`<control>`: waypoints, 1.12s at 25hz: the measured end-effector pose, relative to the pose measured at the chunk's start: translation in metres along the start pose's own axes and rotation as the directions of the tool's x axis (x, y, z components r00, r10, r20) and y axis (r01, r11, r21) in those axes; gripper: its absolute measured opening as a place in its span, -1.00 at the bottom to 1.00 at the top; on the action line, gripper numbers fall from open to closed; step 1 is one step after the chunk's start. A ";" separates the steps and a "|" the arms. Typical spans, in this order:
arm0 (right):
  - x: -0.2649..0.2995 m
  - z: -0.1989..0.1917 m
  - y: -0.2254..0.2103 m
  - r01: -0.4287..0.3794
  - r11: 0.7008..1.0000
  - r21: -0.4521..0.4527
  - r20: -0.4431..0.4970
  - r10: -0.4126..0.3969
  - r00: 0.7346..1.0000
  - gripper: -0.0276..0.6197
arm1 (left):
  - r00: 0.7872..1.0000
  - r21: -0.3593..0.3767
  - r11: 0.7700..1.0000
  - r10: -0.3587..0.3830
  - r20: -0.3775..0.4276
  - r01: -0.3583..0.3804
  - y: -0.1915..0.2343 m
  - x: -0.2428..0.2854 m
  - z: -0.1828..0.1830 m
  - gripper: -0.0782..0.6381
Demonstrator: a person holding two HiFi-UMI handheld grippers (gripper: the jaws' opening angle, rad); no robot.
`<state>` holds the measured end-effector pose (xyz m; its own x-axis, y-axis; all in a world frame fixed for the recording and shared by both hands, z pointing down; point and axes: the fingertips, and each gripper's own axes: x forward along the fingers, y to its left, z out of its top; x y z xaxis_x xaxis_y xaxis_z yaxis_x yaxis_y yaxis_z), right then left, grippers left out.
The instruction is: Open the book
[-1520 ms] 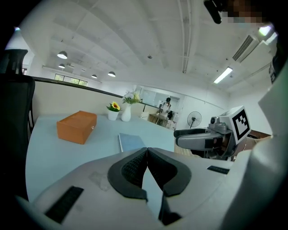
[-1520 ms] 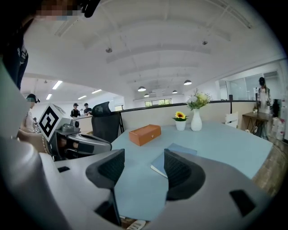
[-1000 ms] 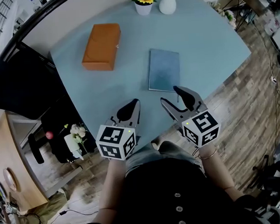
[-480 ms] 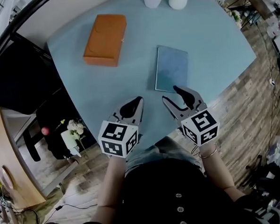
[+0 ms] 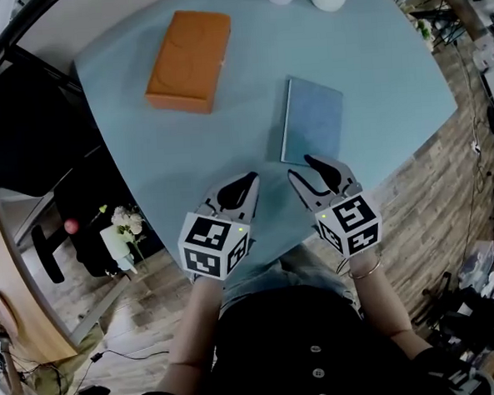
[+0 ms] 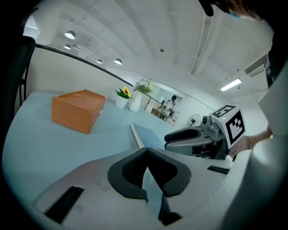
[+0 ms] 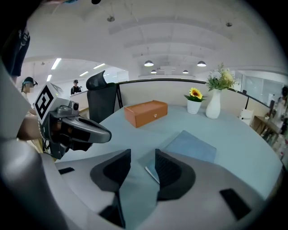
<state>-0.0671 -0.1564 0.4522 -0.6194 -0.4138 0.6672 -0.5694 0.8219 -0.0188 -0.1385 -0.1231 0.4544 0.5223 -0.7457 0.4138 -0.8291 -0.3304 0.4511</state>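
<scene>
Right gripper [image 7: 141, 158]: jaws part-open, nothing between them. I hold it low, just short of the near corner of the book [image 7: 193, 146], lined up, I judge, to catch the cover edge. Left gripper [image 6: 146, 150]: jaws closed together, empty, alongside; probably spare for steadying. The book lies closed and flat on the bench [image 5: 372, 59], near my edge. Orange box [image 7: 146, 113], vase [image 7: 213, 109] and flower pot [image 7: 194, 107] stand well apart; nothing blocks the approach.

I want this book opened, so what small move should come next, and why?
Probably ease the right tool forward onto the near corner of the book. The book lies closed and flat, and that tool is open, holds nothing, and is already close to that corner.
</scene>
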 end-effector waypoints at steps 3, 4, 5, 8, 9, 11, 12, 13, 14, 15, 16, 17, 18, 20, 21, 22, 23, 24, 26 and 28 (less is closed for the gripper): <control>0.010 -0.004 -0.002 0.007 1.000 -0.009 -0.023 -0.007 1.000 -0.40 | 1.000 -0.006 1.000 -0.007 -0.016 0.007 0.005 0.004 -0.006 -0.75; 0.013 -0.005 -0.003 0.009 1.000 -0.012 -0.031 -0.010 0.999 -0.41 | 1.000 -0.006 1.000 -0.009 -0.021 0.009 0.007 0.005 -0.008 -0.75; 0.017 -0.006 -0.004 0.010 1.000 -0.014 -0.038 -0.011 0.999 -0.43 | 1.000 -0.007 1.000 -0.010 -0.024 0.010 0.009 0.006 -0.009 -0.74; 0.025 -0.012 -0.006 0.015 1.000 -0.028 -0.066 -0.017 0.998 -0.46 | 0.999 -0.017 1.000 -0.014 -0.033 0.014 0.013 0.009 -0.012 -0.74; 0.027 -0.014 -0.007 0.021 0.999 -0.032 -0.076 -0.024 0.997 -0.46 | 0.999 -0.021 1.000 -0.015 -0.037 0.014 0.015 0.010 -0.013 -0.75; 0.033 -0.020 -0.009 0.034 0.999 -0.038 -0.094 -0.037 0.995 -0.46 | 0.999 -0.030 0.999 -0.013 -0.044 0.011 0.019 0.011 -0.016 -0.75; 0.036 -0.022 -0.009 0.038 0.998 -0.041 -0.103 -0.042 0.994 -0.46 | 0.999 -0.034 0.999 -0.012 -0.046 0.010 0.022 0.011 -0.018 -0.75; 0.038 -0.025 -0.009 0.042 0.998 -0.045 -0.111 -0.047 0.993 -0.46 | 0.999 -0.037 0.999 -0.012 -0.047 0.011 0.024 0.011 -0.018 -0.74; 0.040 -0.027 -0.009 0.046 0.998 -0.049 -0.118 -0.051 0.992 -0.46 | 0.999 -0.039 0.999 -0.014 -0.047 0.013 0.025 0.011 -0.019 -0.75; 0.042 -0.029 -0.009 0.050 0.997 -0.054 -0.125 -0.056 0.991 -0.46 | 0.999 -0.042 0.999 -0.017 -0.046 0.015 0.026 0.011 -0.019 -0.75; 0.043 -0.031 -0.009 0.054 0.997 -0.059 -0.133 -0.061 0.989 -0.46 | 0.999 -0.046 0.999 -0.021 -0.044 0.019 0.026 0.010 -0.019 -0.75; 0.044 -0.033 -0.008 0.057 0.996 -0.063 -0.140 -0.066 0.988 -0.47 | 0.999 -0.050 0.999 -0.024 -0.041 0.022 0.027 0.009 -0.019 -0.74; 0.046 -0.034 -0.008 0.061 0.996 -0.068 -0.146 -0.070 0.987 -0.48 | 0.999 -0.053 0.998 -0.027 -0.038 0.025 0.028 0.009 -0.019 -0.75; 0.049 -0.034 -0.008 0.069 0.995 -0.078 -0.153 -0.081 0.985 -0.49 | 0.999 -0.058 0.998 -0.031 -0.034 0.029 0.030 0.010 -0.018 -0.75; 0.050 -0.034 -0.009 0.076 0.993 -0.087 -0.157 -0.088 0.984 -0.49 | 0.999 -0.060 0.998 -0.034 -0.034 0.032 0.031 0.011 -0.019 -0.75; 0.051 -0.034 -0.009 0.084 0.992 -0.098 -0.161 -0.099 0.982 -0.50 | 0.999 -0.063 0.997 -0.038 -0.036 0.036 0.030 0.011 -0.019 -0.75; 0.051 -0.035 -0.010 0.093 0.989 -0.111 -0.166 -0.111 0.980 -0.51 | 0.998 -0.065 0.997 -0.044 -0.038 0.042 0.030 0.012 -0.020 -0.75; 0.053 -0.036 -0.010 0.101 0.987 -0.126 -0.171 -0.122 0.978 -0.51 | 0.998 -0.066 0.997 -0.051 -0.040 0.048 0.030 0.013 -0.021 -0.75; 0.057 -0.036 -0.010 0.109 0.982 -0.157 -0.179 -0.137 0.974 -0.53 | 0.997 -0.063 0.996 -0.061 -0.043 0.058 0.030 0.015 -0.021 -0.75; 0.061 -0.038 -0.008 0.110 0.976 -0.186 -0.188 -0.145 0.971 -0.54 | 0.997 -0.063 0.996 -0.064 -0.041 0.061 0.031 0.016 -0.021 -0.75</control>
<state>-0.0797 -0.1734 0.5214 -0.4171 -0.4477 0.7910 -0.5236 0.8297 0.1935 -0.1515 -0.1330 0.4915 0.5818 -0.6985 0.4167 -0.7815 -0.3380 0.5244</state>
